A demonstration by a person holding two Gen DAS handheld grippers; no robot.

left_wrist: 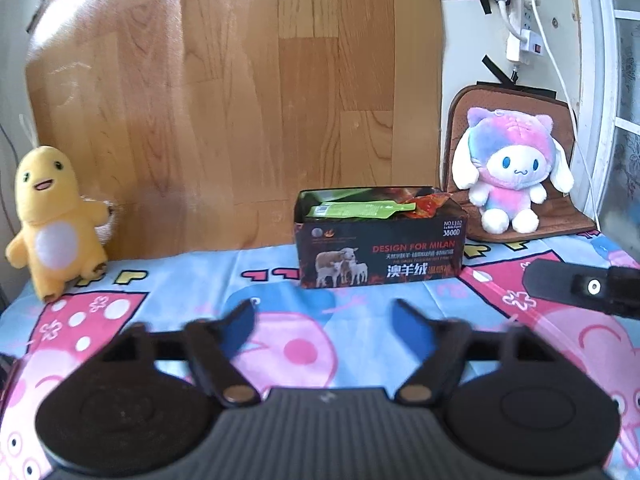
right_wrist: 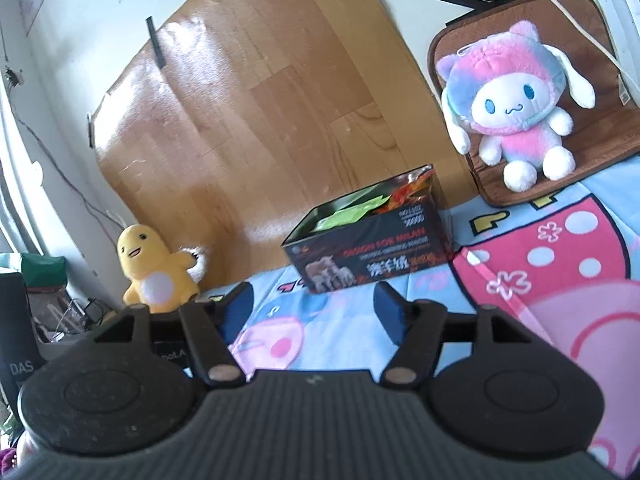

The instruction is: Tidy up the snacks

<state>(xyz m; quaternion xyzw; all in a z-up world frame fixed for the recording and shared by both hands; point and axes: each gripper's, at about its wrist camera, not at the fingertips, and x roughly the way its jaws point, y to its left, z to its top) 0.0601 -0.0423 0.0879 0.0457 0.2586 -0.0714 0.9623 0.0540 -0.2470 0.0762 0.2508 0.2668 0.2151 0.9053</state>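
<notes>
A black printed box (left_wrist: 380, 240) stands at the back of the table on the cartoon cloth. It holds a green snack packet (left_wrist: 352, 210) and an orange-red packet (left_wrist: 426, 202). The box also shows in the right wrist view (right_wrist: 368, 244), with the green packet (right_wrist: 348, 212) inside. My left gripper (left_wrist: 324, 316) is open and empty, a short way in front of the box. My right gripper (right_wrist: 312, 300) is open and empty, in front of the box and tilted. Part of the right gripper shows at the right edge of the left wrist view (left_wrist: 580, 286).
A yellow plush toy (left_wrist: 52, 220) stands at the back left. A pink and blue plush (left_wrist: 516, 168) sits on a brown mat (left_wrist: 560, 216) at the back right. A wood-pattern board (left_wrist: 240, 100) leans behind the box. Cables and a power strip (left_wrist: 524, 28) hang on the wall.
</notes>
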